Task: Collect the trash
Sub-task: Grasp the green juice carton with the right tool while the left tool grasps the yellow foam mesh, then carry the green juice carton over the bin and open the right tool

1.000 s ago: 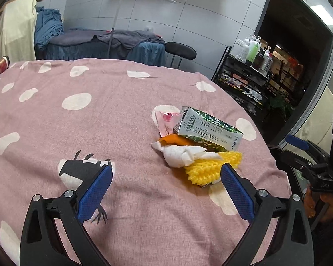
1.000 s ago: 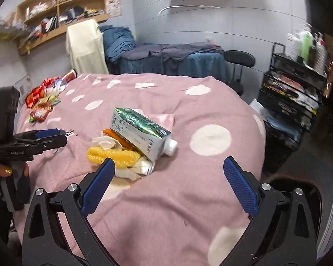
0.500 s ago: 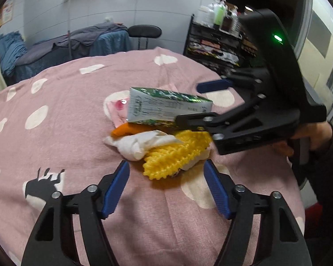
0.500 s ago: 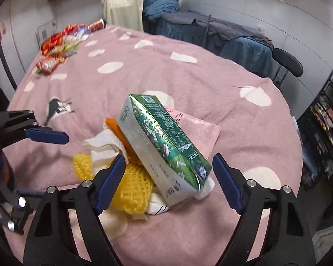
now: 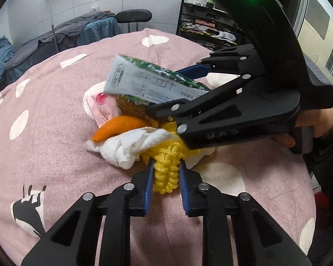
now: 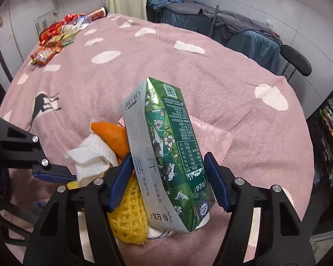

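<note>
I've got L gripper (image 5: 165, 173) clamped on yellow mesh (image 5: 166, 166), R gripper (image 6: 168, 177) just closed round green carton (image 6: 164, 146), w/ both atop the surface (image 6: 144, 66). Tissue (image 5: 131, 146), orange bit (image 5: 119, 126), pink packet (image 5: 102, 108) left; nothing binned yet.

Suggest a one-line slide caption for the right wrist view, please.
Right gripper closing around a green carton atop yellow foam netting, tissue and orange peel.

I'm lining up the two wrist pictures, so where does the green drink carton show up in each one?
Left wrist view: the green drink carton lies upper centre, running into the right hand-held gripper.
Right wrist view: carton centre frame, tilted, between that gripper's blue pads.
Shared landmark: the orange piece beside the carton, above the white tissue.
</note>
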